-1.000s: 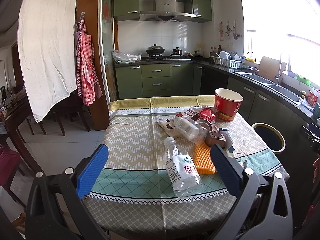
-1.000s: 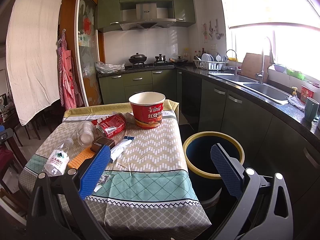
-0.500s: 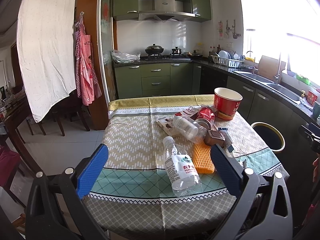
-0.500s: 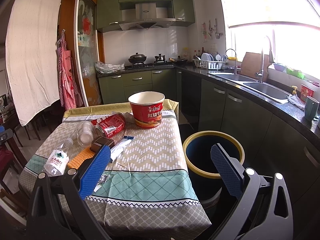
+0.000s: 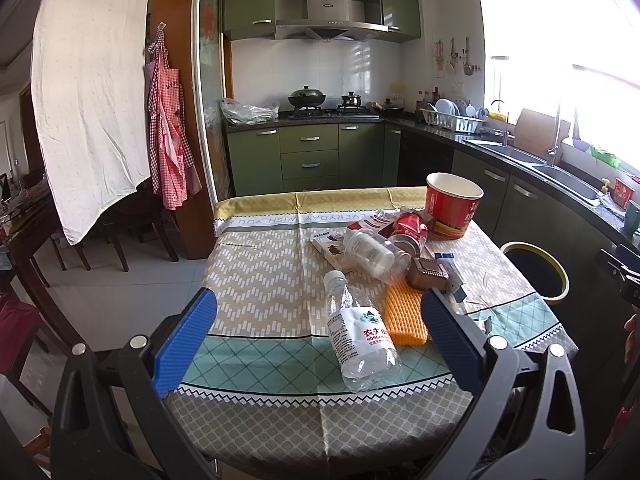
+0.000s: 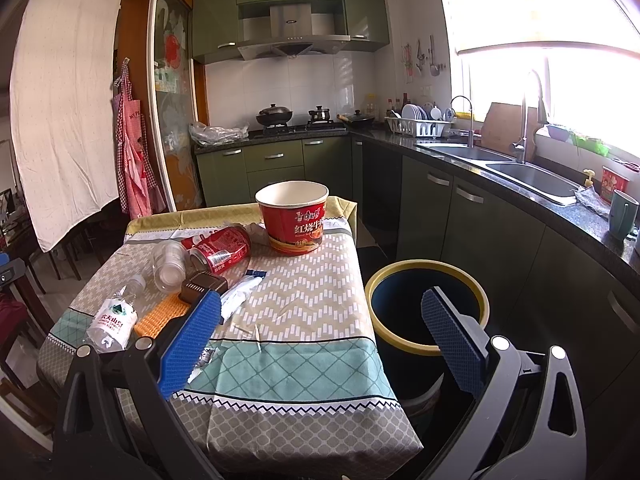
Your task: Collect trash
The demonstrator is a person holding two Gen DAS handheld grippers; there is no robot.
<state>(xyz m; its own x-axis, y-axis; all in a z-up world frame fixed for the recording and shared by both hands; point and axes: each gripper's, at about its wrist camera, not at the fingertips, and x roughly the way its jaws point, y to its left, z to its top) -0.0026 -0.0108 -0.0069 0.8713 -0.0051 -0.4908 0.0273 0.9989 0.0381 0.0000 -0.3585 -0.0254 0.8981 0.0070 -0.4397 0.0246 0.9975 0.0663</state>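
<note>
Both grippers, left and right, stood wide open and empty, short of the table. Beside its right edge, on the floor, stood the yellow-rimmed bin. Trash lay in a cluster on the cloth: a red noodle cup upright at the far right, a labelled water bottle on its side nearest, an orange sponge just beside it, then a red can lying down.
</note>
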